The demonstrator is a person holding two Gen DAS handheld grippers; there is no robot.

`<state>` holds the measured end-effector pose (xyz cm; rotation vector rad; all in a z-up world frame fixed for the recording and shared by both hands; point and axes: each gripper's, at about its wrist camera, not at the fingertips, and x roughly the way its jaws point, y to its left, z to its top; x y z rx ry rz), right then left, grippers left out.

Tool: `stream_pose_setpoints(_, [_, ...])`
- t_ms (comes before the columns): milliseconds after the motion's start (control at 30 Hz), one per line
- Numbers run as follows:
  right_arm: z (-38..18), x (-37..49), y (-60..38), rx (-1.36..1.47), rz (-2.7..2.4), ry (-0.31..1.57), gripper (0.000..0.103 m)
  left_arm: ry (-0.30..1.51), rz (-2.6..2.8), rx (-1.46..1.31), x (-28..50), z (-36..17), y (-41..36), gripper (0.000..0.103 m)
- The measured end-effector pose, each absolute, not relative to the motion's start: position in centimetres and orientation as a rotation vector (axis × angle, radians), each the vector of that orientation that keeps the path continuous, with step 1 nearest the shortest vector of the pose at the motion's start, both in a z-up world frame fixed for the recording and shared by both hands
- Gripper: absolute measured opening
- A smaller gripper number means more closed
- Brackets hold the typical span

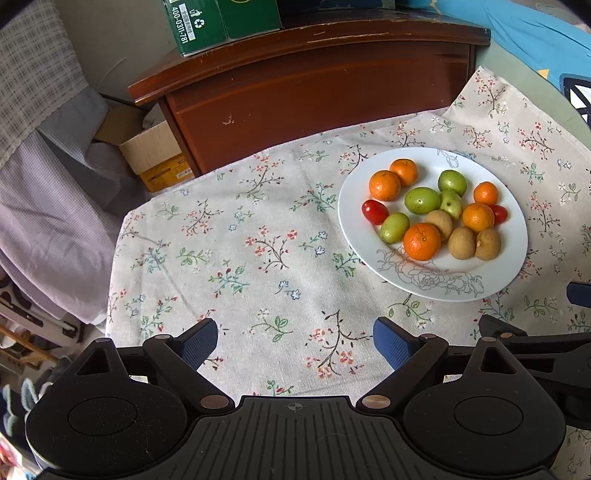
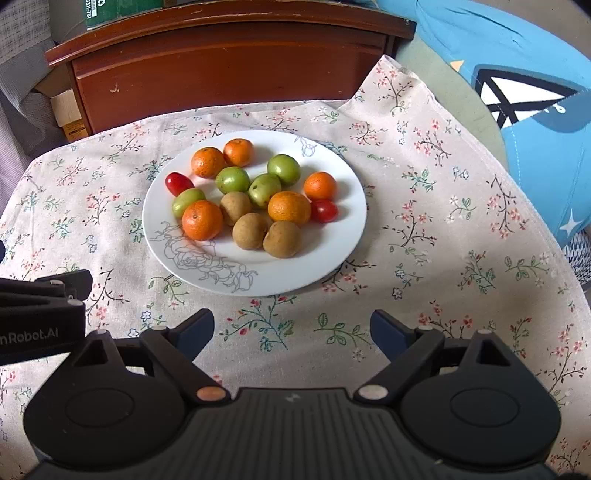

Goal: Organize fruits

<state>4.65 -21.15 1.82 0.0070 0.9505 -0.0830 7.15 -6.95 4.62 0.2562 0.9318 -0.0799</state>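
Note:
A white plate with a grey flower drawing sits on the floral tablecloth; it also shows in the left wrist view. On it lie several oranges, several green fruits, three brown fruits and two red tomatoes, all mixed together. My right gripper is open and empty, just in front of the plate's near rim. My left gripper is open and empty, over bare cloth to the left of the plate. The left gripper's body also shows at the left edge of the right wrist view.
A brown wooden cabinet stands behind the table with a green box on top. A cardboard box and grey fabric lie at the left. A blue cushion lies at the right.

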Motion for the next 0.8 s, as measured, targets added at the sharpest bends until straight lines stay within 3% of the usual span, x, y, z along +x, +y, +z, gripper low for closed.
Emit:
stream_pose_setpoints(300, [1.1, 3.3, -20.3, 0.054, 0.013, 0.983, 0.091, 0.955, -0.062, 0.238, 5.5, 4.0, -5.0, 0.093])
stream_pose_setpoints(800, [-1.7, -0.9, -17.5, -0.007, 0.146, 0.79, 0.093, 0.949, -0.035, 0.152, 2.6, 4.6, -1.5, 0.093])
